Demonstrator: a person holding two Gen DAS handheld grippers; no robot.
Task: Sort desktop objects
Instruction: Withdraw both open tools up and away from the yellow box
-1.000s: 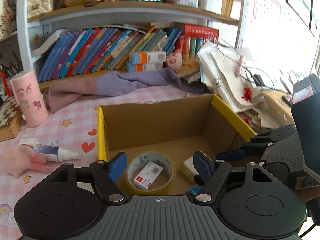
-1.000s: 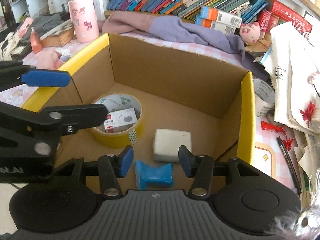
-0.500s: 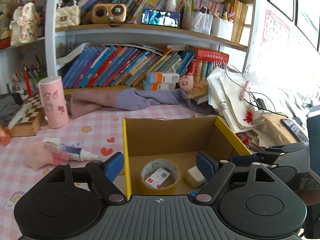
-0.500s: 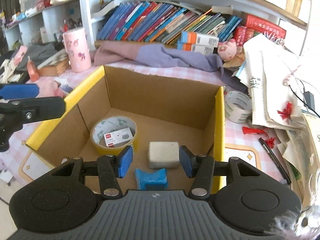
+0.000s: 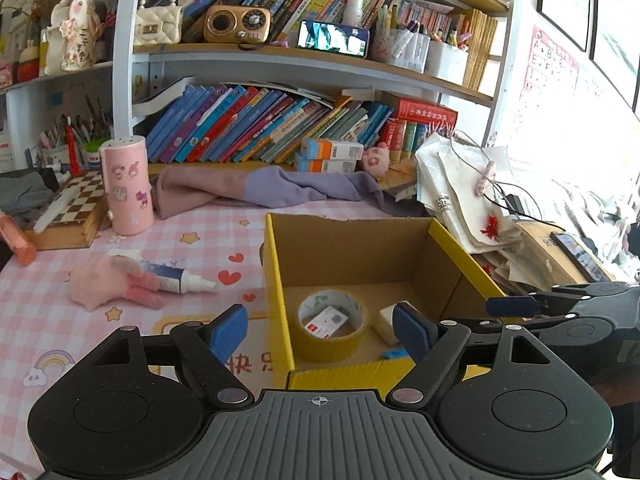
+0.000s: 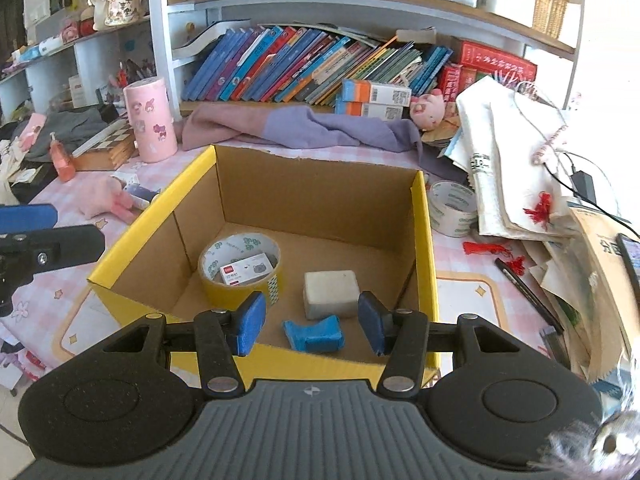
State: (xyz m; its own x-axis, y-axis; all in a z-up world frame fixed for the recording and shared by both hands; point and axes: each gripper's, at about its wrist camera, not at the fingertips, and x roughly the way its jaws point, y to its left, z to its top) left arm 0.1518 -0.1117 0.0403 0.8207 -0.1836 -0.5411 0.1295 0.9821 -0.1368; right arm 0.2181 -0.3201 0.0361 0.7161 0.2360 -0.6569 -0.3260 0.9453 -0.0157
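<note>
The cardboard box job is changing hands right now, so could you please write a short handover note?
Left claw: open, nothing in it; its jaws have just been opening.
Right claw: open, nothing in it, above the near wall of the cardboard box.
In the box: yellow tape roll with a small white carton inside its ring, a white block, a blue piece.
Left on the desk: clear tape roll right of the box; white tube and pink plush to its left.
</note>
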